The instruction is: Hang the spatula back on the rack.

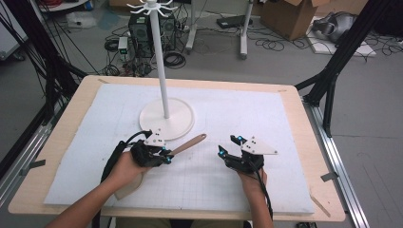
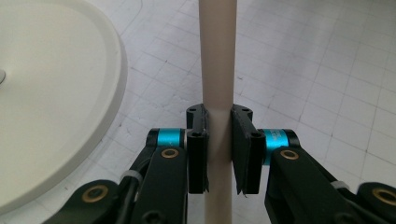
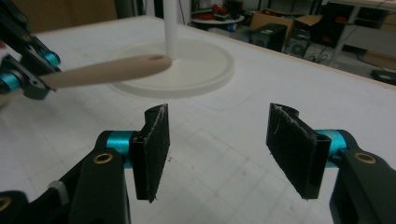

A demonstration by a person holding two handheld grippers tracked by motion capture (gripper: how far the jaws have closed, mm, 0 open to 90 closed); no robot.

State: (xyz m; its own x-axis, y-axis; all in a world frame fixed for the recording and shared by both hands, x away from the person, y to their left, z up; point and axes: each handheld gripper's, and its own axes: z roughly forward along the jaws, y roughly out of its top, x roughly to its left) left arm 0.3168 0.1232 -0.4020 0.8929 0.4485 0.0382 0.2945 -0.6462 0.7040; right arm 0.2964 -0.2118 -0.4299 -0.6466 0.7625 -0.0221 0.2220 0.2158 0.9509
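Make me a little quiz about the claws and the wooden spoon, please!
1. Which claw is clamped on the wooden spoon handle: left or right?
2. True or false: the right claw has something between its jaws.
3. What stands on the round white base behind the spoon? A) a tall white pole with hooks on top B) a red cup C) a lamp

Key
1. The left claw; its jaws press on both sides of the handle.
2. False; its jaws stand apart over the white mat with nothing between them.
3. A, the white pole.
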